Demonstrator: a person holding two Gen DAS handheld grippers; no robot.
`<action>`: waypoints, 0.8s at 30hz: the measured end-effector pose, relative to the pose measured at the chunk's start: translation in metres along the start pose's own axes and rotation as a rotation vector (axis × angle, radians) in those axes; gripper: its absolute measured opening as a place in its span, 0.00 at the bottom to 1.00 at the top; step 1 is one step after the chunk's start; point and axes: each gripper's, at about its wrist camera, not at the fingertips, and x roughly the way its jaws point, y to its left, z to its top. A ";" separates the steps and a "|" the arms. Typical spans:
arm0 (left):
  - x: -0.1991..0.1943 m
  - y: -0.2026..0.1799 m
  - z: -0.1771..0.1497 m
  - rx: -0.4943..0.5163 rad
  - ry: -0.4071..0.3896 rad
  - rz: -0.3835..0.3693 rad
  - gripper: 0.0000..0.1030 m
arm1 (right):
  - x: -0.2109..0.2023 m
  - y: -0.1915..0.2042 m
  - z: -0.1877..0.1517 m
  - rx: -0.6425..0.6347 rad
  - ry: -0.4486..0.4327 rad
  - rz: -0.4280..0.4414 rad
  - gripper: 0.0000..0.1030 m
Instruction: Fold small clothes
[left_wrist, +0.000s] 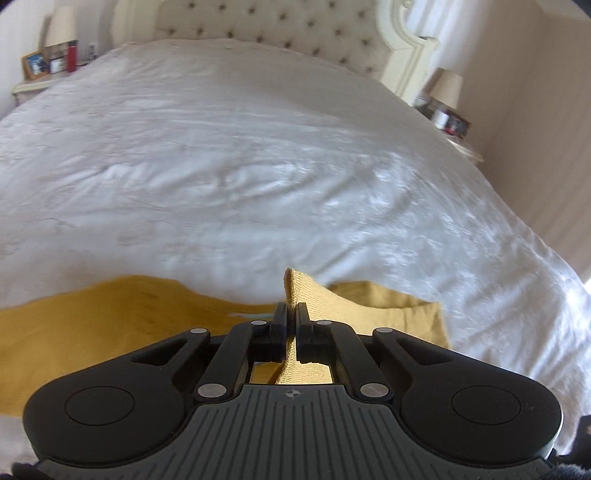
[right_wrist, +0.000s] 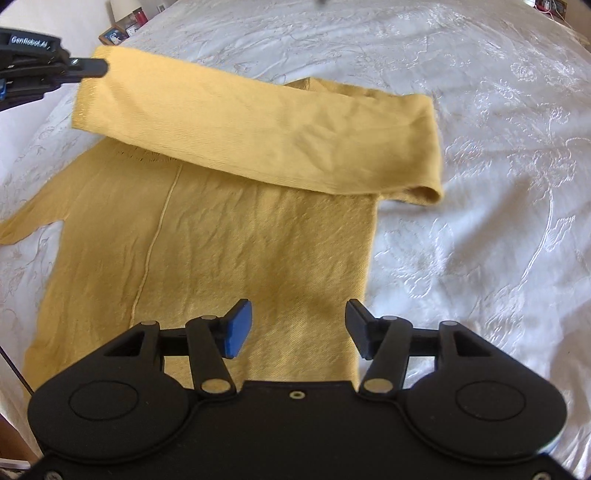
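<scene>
A mustard-yellow knit sweater (right_wrist: 229, 243) lies flat on the white bedspread (right_wrist: 480, 184). One sleeve (right_wrist: 258, 129) is folded across its upper part and its cuff end is lifted. My left gripper (left_wrist: 291, 317) is shut on that sleeve cuff (left_wrist: 314, 295); it also shows in the right wrist view (right_wrist: 99, 67) at the upper left, pinching the sleeve's end. My right gripper (right_wrist: 299, 328) is open and empty, hovering just above the sweater's lower body near its right edge. The other sleeve (right_wrist: 26, 221) sticks out to the left.
The bed's tufted headboard (left_wrist: 277, 26) is at the far end. Nightstands with lamps, photo frames and a red bottle (left_wrist: 71, 56) stand on both sides. The bedspread (left_wrist: 258, 147) stretches wide beyond the sweater.
</scene>
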 end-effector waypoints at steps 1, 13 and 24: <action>-0.003 0.011 0.001 -0.012 0.001 0.014 0.04 | 0.000 0.003 -0.001 0.003 0.000 -0.002 0.60; -0.010 0.096 -0.010 -0.118 0.036 0.096 0.04 | 0.006 0.023 -0.002 0.049 0.005 -0.051 0.60; 0.022 0.140 -0.029 -0.135 0.139 0.095 0.19 | 0.014 0.034 -0.001 0.079 0.019 -0.093 0.68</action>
